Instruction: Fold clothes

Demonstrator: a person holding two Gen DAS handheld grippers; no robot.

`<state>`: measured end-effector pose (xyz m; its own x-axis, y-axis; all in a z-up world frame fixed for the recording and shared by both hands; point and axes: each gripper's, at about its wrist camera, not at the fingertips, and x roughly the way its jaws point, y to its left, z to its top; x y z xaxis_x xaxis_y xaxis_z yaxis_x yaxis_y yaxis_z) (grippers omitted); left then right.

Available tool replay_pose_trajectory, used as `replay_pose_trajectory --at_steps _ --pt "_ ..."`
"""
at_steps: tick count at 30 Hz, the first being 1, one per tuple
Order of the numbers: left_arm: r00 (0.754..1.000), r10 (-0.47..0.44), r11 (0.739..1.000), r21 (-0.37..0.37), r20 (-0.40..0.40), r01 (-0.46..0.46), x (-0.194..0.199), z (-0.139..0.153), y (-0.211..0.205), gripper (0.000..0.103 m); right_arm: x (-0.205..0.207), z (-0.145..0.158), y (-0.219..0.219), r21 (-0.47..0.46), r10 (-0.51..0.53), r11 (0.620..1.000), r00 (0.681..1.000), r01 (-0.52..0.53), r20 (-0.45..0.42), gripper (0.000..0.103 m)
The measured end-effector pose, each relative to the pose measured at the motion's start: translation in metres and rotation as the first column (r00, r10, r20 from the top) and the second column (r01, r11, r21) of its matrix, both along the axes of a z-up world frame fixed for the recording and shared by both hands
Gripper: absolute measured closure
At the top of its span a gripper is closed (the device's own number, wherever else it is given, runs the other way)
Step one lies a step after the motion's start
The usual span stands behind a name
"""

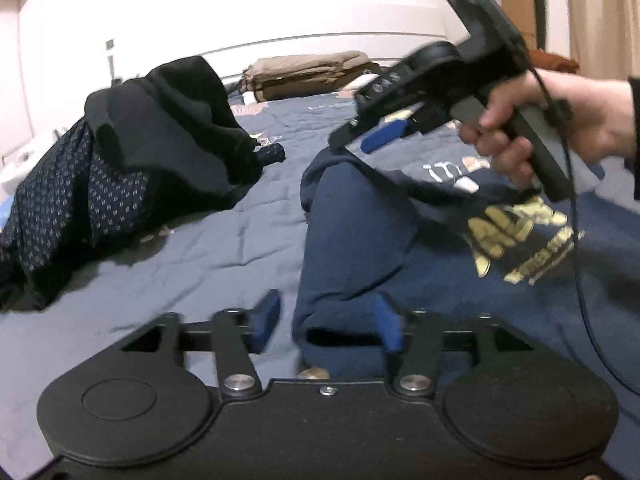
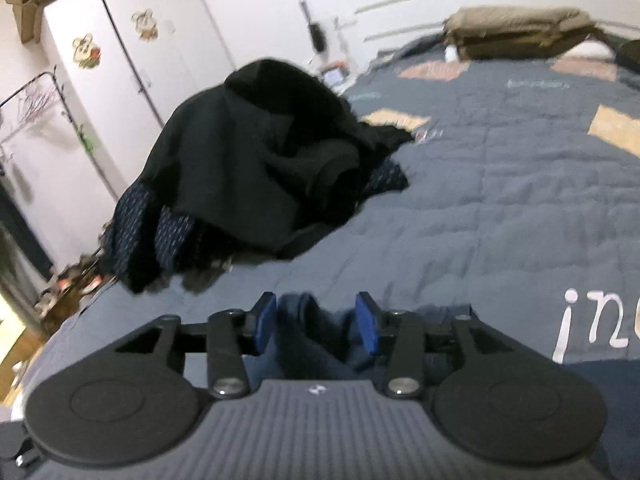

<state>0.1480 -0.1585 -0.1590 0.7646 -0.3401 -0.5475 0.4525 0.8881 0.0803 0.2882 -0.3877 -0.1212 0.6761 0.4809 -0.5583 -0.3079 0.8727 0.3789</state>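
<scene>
A navy shirt (image 1: pixel 352 240) with a gold print (image 1: pixel 520 240) lies on the bed. Its sleeve runs between the blue pads of my left gripper (image 1: pixel 326 326), whose jaws stand apart around the cloth. My right gripper (image 1: pixel 360 140) shows in the left wrist view, held by a hand above the shirt's far end. In the right wrist view my right gripper (image 2: pixel 316 322) has its blue pads apart with a bunch of the navy shirt (image 2: pixel 308 332) between them. The grip itself is not clear in either view.
A heap of dark clothes (image 1: pixel 152 152), black over navy patterned cloth, lies on the left of the blue quilt (image 1: pixel 180 264); it also shows in the right wrist view (image 2: pixel 248 176). A tan folded blanket (image 2: pixel 516 32) lies at the headboard. White wardrobes (image 2: pixel 120 64) stand left of the bed.
</scene>
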Motion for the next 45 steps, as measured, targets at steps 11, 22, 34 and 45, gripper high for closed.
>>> replay_pose_trajectory --at_steps 11,22,34,45 --pt "0.942 0.145 0.897 -0.363 -0.301 -0.254 0.032 -0.021 0.041 0.046 0.003 -0.003 -0.034 -0.17 -0.001 0.985 1.0 -0.001 -0.013 0.059" --pt "0.908 0.133 0.799 -0.499 -0.397 -0.335 0.036 -0.037 0.05 0.055 0.02 -0.024 -0.063 -0.105 0.0 0.994 0.995 -0.01 -0.098 0.057" --pt "0.924 0.134 0.814 -0.491 -0.359 -0.309 0.035 -0.032 0.051 0.092 0.033 -0.01 -0.047 -0.114 -0.06 0.991 0.998 0.064 0.036 0.103" --pt "0.944 0.153 0.866 -0.422 -0.291 -0.27 0.033 -0.023 0.043 0.092 0.054 -0.005 -0.026 -0.317 -0.05 0.939 0.964 0.134 0.26 0.103"
